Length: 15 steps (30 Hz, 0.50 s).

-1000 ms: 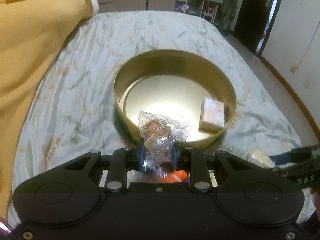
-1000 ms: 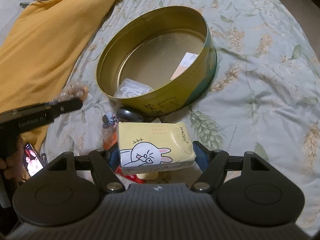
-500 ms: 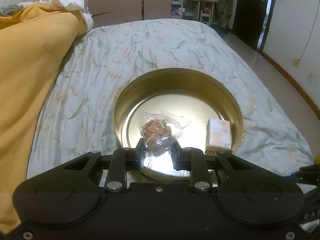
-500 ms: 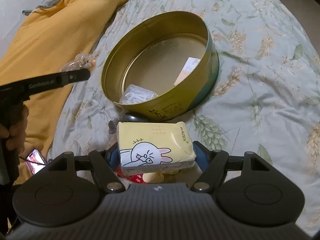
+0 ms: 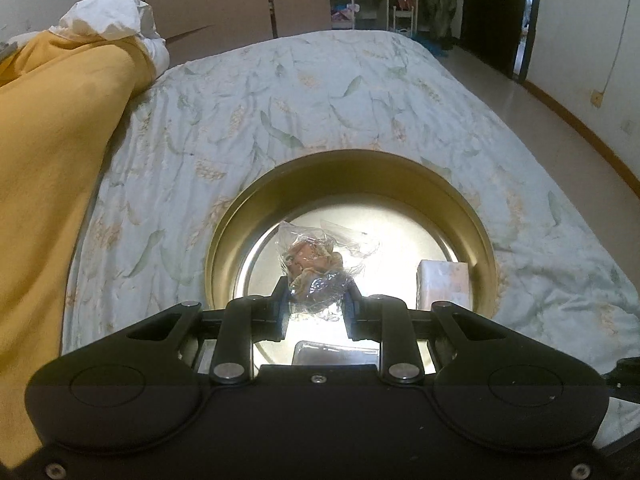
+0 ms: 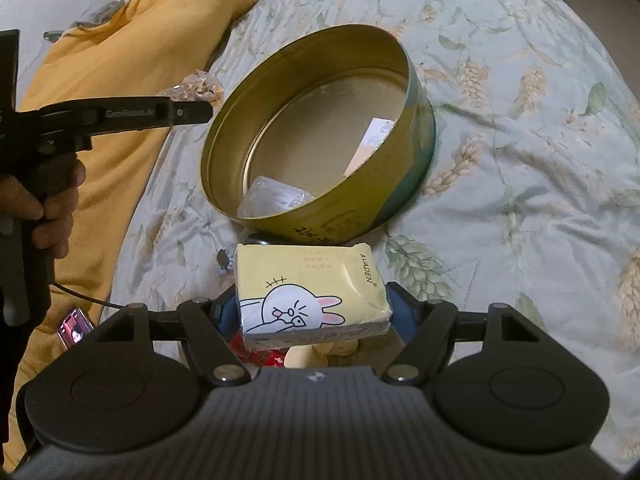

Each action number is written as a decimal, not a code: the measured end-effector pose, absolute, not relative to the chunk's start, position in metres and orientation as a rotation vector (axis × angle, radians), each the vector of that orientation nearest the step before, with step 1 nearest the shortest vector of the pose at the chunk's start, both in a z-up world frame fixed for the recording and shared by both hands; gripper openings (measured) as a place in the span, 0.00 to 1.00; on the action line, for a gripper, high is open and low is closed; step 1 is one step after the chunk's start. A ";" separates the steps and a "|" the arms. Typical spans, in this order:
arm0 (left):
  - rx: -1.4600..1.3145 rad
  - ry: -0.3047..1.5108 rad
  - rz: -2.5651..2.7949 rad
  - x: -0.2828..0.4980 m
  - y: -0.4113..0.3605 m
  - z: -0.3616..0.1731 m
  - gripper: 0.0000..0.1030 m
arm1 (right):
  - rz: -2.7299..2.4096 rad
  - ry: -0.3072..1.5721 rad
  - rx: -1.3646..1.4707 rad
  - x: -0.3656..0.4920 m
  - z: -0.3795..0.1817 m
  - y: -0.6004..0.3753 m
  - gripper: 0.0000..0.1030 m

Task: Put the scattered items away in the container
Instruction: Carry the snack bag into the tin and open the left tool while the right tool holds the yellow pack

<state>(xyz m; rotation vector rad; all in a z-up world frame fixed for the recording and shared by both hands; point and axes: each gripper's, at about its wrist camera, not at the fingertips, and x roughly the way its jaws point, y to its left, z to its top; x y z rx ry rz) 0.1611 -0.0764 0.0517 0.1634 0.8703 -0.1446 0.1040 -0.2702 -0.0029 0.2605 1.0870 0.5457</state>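
A round gold tin (image 5: 348,172) lies on the flowered bedspread. My left gripper (image 5: 316,300) is shut on a crumpled clear bag (image 5: 314,260) with a brownish snack inside, held over the tin's near part. In the right wrist view the left gripper (image 6: 196,112) hovers by the left rim of the tin (image 6: 400,184), the bag (image 6: 200,86) at its tip. My right gripper (image 6: 314,304) is shut on a yellow tissue pack (image 6: 308,288) with a cartoon rabbit, just in front of the tin. Inside the tin lie a pale box (image 5: 442,284) and a clear packet (image 6: 272,200).
A yellow blanket (image 5: 52,168) runs along the left of the bed. A red packet (image 6: 260,354) and pale yellow pieces (image 6: 320,350) lie under the tissue pack; a dark object (image 6: 256,238) sits against the tin. A phone (image 6: 74,326) lies at the left. A hand (image 6: 48,208) holds the left gripper.
My left gripper has carried the clear bag forward, from short of the tin's near wall to over its inside. The right gripper and its tissue pack have stayed put.
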 end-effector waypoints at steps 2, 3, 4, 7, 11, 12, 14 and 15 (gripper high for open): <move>0.174 0.879 -0.147 0.166 -0.082 0.048 0.24 | 0.545 1.081 0.270 0.105 -0.002 -0.273 0.71; 0.179 0.885 -0.151 0.169 -0.083 0.046 0.24 | 0.544 1.079 0.274 0.106 -0.002 -0.274 0.71; 0.187 0.893 -0.153 0.172 -0.085 0.042 0.35 | 0.541 1.077 0.276 0.106 -0.002 -0.275 0.71; 0.205 0.892 -0.123 0.177 -0.084 0.035 0.92 | 0.535 1.080 0.282 0.108 -0.003 -0.277 0.71; 0.191 0.883 -0.139 0.166 -0.075 0.033 0.95 | 0.535 1.075 0.291 0.109 -0.002 -0.280 0.71; 0.183 0.903 -0.148 0.165 -0.072 0.031 0.95 | 0.535 1.072 0.293 0.109 -0.001 -0.280 0.71; 0.176 0.939 -0.152 0.158 -0.066 0.026 0.95 | 0.532 1.069 0.295 0.109 -0.001 -0.281 0.71; 0.176 0.949 -0.153 0.154 -0.062 0.023 0.95 | 0.532 1.068 0.296 0.110 0.000 -0.281 0.71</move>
